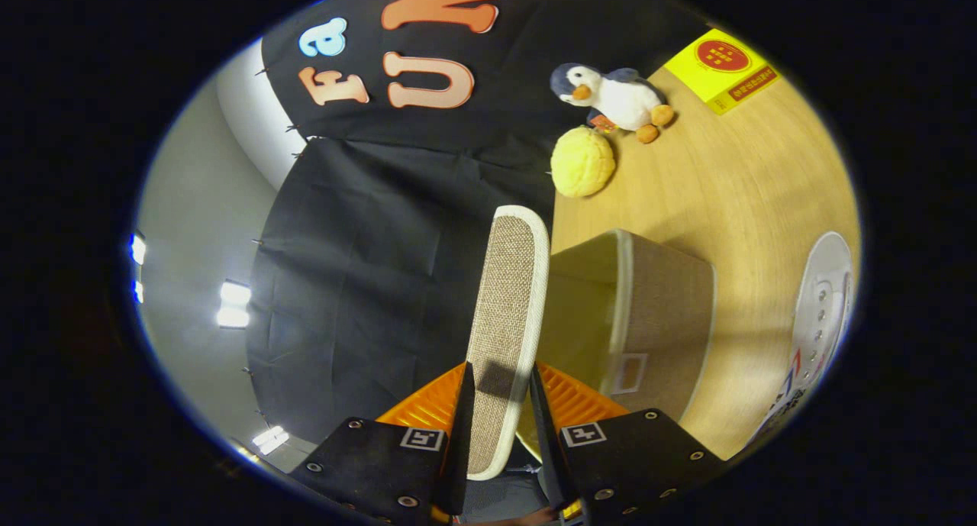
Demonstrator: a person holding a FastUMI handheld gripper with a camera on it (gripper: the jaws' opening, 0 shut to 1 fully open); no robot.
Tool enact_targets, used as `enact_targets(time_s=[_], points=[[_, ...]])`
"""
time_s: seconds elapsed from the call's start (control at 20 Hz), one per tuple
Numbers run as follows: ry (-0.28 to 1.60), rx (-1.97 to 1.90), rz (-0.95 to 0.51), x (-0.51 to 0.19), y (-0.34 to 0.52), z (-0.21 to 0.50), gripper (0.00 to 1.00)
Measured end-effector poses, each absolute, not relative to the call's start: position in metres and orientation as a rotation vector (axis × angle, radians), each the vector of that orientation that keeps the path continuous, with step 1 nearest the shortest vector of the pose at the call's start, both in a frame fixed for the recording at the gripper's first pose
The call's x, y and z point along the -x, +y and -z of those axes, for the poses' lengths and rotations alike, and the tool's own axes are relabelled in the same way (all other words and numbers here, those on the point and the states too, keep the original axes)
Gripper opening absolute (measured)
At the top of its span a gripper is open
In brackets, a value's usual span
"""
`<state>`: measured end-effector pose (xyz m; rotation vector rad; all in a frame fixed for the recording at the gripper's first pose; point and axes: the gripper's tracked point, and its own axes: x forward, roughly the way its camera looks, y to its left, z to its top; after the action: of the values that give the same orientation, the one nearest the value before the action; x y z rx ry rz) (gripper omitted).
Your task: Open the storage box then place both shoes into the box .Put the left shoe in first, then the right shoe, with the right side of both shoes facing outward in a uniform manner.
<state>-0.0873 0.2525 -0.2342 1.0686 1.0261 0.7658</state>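
My gripper [500, 373] is shut on the storage box's lid [507, 282], a woven beige panel with a white rim, and both fingers press on its near edge. The lid is swung up and away from the box [664, 312], a beige fabric box with white trim and a small label. The box's mouth stands open beside the lid and its inside looks bare. A white lace-up shoe [820, 320] with red and blue marks lies on the table past the box, partly cut off. The whole view is rolled sideways.
The wooden table [733, 190] carries a penguin plush [611, 95], a round yellow plush [582, 162] and a yellow carton [721, 68] beyond the box. The black cloth wall [382, 266] runs along the table's far side.
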Motion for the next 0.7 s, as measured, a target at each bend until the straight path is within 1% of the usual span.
enact_targets(time_s=[0.15, 0.4, 0.5, 0.55, 0.6, 0.7], points=[[0.962, -1.047, -0.854, 0.079, 0.280, 0.201, 0.42], [0.976, -0.974, -0.911, 0.075, 0.328, 0.191, 0.42], [0.956, -0.933, -0.874, 0.067, 0.341, 0.192, 0.32], [0.951, -0.927, -0.867, 0.063, 0.350, 0.190, 0.24], [0.960, -0.926, -0.874, 0.065, 0.361, 0.185, 0.18], [0.972, -0.899, -0.880, 0.064, 0.380, 0.180, 0.16]])
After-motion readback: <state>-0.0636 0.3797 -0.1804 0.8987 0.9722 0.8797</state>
